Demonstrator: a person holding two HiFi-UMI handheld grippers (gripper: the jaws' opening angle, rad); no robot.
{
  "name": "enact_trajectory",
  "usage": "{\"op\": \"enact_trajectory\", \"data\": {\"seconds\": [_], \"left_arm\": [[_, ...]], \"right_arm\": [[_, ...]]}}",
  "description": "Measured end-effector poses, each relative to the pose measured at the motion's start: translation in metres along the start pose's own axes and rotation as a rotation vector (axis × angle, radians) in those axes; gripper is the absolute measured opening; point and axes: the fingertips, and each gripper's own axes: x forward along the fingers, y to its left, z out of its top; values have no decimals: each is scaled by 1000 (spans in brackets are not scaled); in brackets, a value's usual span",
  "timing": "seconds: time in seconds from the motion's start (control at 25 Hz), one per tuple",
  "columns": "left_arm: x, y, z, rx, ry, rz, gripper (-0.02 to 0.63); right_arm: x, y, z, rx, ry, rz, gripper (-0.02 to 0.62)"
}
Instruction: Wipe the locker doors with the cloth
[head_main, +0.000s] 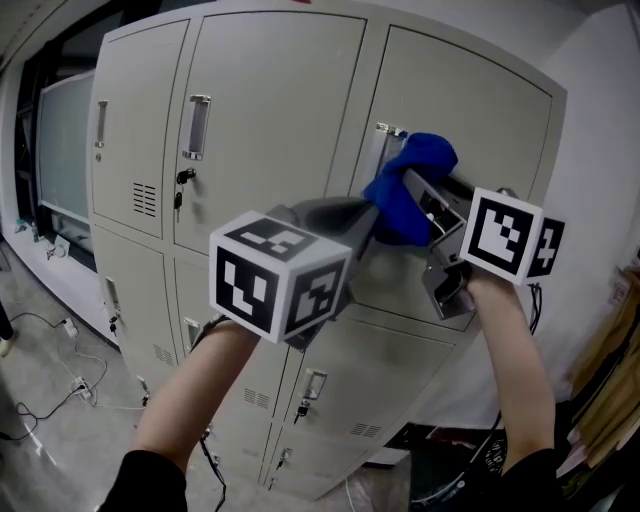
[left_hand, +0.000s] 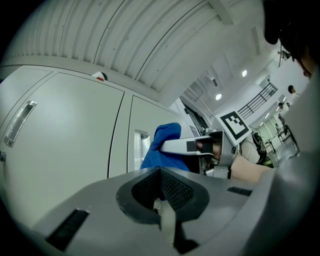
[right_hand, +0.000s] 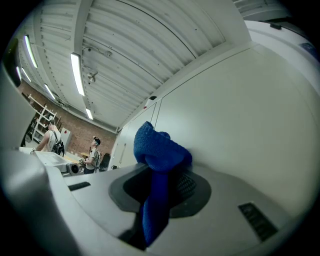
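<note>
Two hand-held grippers are raised to the upper tier of a bank of pale grey metal lockers (head_main: 270, 110). The right gripper (right_hand: 161, 192) has its jaws clamped on a bright blue terry cloth (right_hand: 159, 150); the cloth bunches out ahead of the jaw tips and a tail hangs back down between them. The bunched end lies against the upper right locker door (head_main: 480, 130), directly ahead of the right gripper and just beside that door's recessed metal handle (head_main: 384, 148). The left gripper (left_hand: 161, 207) has its jaws closed together on themselves. Its tip points at the same door and sits just left of and below the cloth; whether it touches the cloth cannot be determined. The two grippers converge tip to tip, close together.
</note>
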Motion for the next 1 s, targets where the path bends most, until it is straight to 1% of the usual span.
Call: {"op": "enact_trajectory", "data": {"seconds": [0.24,0.32,0.44,0.52,0.68,1.0], "left_arm": [[9,-5,4,5,-21,-4,9],[13,-7,9,28,-44,9,9],[15,-8,20,86,-87,40,9],[18,-10,28,106,-110,50,9],[25,-19,34,76,-127,19,9],[36,-30,25,39,-116,-10,9]], "right_arm": [[-16,-15,1,-4,6,-29,75],[-24,-22,1,-6,7,-43,75],[-37,-34,2,-3,6,-65,75],[-46,-42,3,-1,6,-83,75],[-67,-60,3,1,9,-129,75],[-114,-102,0,20,18,-235,75]]}}
